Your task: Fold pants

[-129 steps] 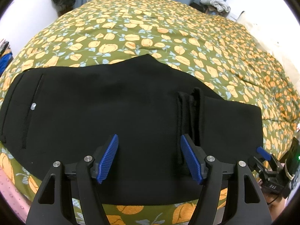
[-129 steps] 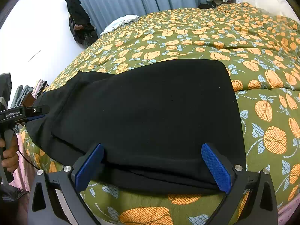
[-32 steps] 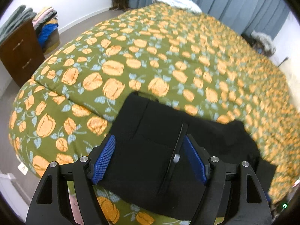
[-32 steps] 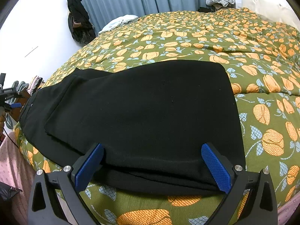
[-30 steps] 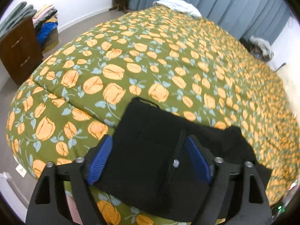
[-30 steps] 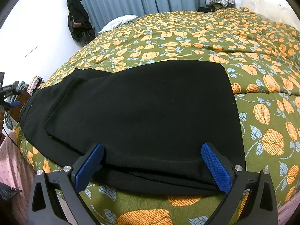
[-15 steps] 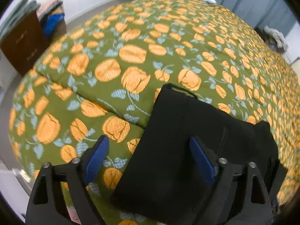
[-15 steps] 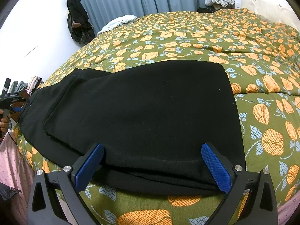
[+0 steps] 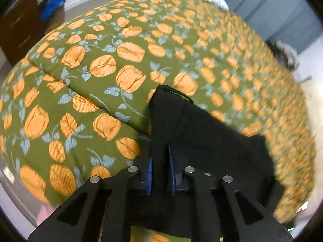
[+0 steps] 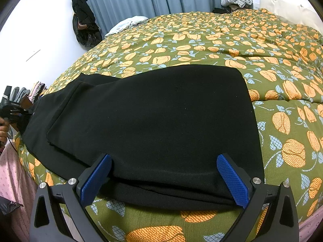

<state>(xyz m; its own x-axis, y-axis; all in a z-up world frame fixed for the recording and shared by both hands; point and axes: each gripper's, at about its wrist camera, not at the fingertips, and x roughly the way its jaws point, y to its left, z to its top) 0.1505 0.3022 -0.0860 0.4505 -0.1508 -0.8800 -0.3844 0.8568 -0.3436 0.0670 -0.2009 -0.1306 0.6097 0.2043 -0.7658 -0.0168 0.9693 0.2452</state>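
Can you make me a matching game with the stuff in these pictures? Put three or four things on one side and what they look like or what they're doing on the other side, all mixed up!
Things:
1. pants
2. bedspread
3. left gripper
4. right gripper

Descriptions:
A. open, blue fingers wide apart over the cloth
B. black, lying folded on the bed
C. green with orange flowers
D. pinched shut on a bit of black cloth

Right pairs: 1-B, 2-C, 3-D, 4-A
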